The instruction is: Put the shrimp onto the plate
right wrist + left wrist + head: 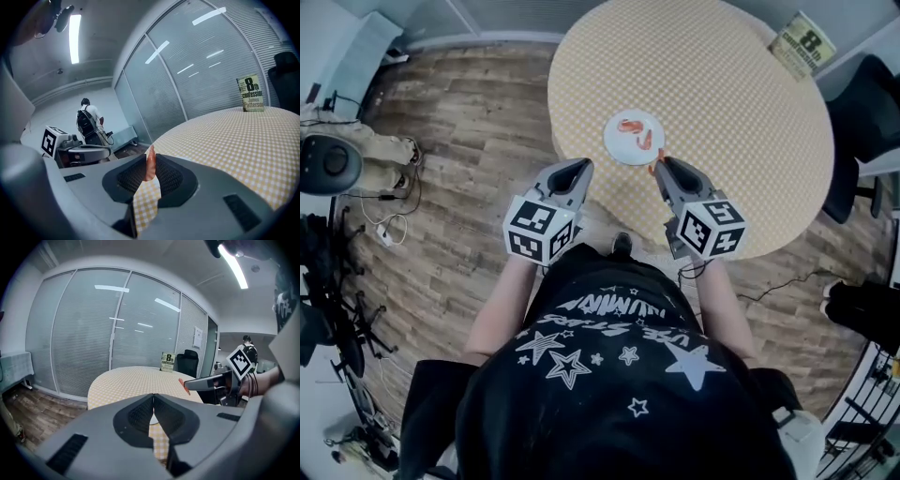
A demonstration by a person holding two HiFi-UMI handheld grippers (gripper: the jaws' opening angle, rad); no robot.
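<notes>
You hold a shrimp (150,165) clamped in your right gripper (151,158) beside the plate (612,142), near the table's (722,94) near edge, likely for release. Your left gripper (153,398) has its jaws together and empty, kept aside.

Three shrimp (628,125) (646,140) (655,165), one plate (617,147), one book (802,44), one table (722,103), two grippers (580,166) (663,165)

Head cam steep down; tool cams low; all share table (722,112).
</notes>
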